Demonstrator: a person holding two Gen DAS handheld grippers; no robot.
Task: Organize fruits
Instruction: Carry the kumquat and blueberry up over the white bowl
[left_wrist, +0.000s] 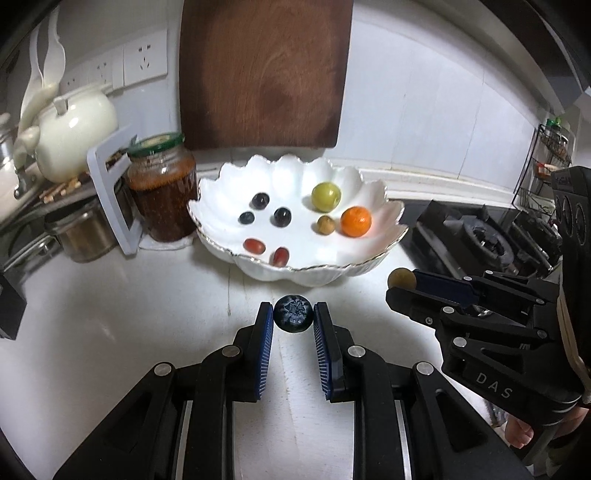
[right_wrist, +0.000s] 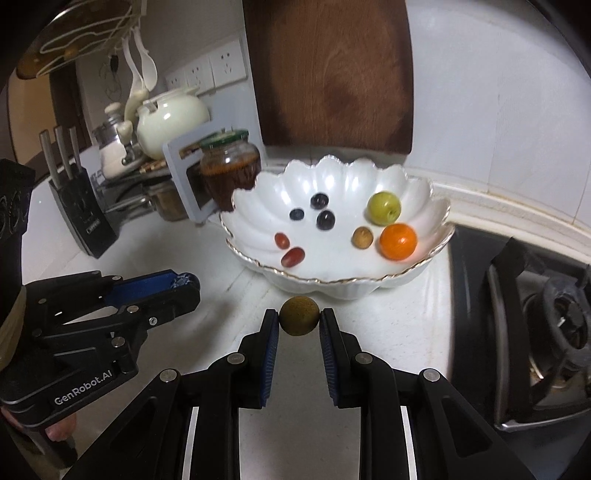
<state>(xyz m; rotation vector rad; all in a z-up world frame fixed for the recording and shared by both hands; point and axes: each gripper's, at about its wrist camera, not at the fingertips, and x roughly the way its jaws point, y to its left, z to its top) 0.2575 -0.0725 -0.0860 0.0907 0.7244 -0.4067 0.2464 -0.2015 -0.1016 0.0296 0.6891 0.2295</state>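
Now | left gripper (left_wrist: 293, 314) clamps blueberry (left_wrist: 293, 314) | right gripper (right_wrist: 299, 316) clamps longan (right_wrist: 299, 316) | both before bowl (right_wrist: 436, 206)

Indoor light, moderate and cool, from overhead. Soft glare on the white scalloped porcelain bowl (left_wrist: 369, 192) and pale glossy ceramic teapot (left_wrist: 79, 122). White countertop (left_wrist: 110, 314) is bright; faint shadows under the bowl. Strong fisheye bending and dark vignette at the frame corners. Dark brown wooden cutting board (right_wrist: 328, 74) and bowl fruit slightly smeared; near objects sharper.
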